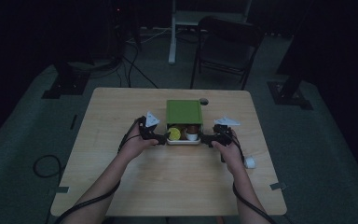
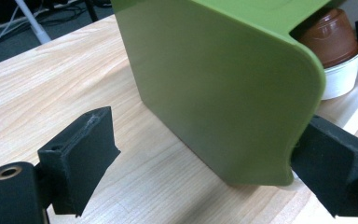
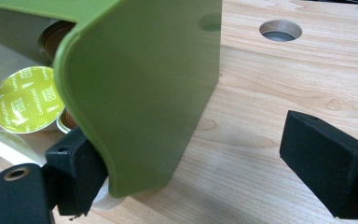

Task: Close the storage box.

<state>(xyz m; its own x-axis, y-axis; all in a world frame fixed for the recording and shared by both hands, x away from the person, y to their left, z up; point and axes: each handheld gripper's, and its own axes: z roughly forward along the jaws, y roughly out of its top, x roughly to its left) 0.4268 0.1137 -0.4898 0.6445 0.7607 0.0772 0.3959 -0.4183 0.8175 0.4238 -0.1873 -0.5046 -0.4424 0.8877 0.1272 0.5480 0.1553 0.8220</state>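
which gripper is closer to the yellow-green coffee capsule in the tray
Left. The left gripper sits right beside the yellow-green capsule at the tray's left end; the right gripper is at the tray's far end, past the brown capsule.

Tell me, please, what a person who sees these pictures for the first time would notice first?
The bright green box at the middle of the wooden table stands out in the dim room. Its near side is open and shows coffee capsules, a yellow-green one and a brown one. The left gripper and the right gripper, both with open jaws, flank the box's front corners.
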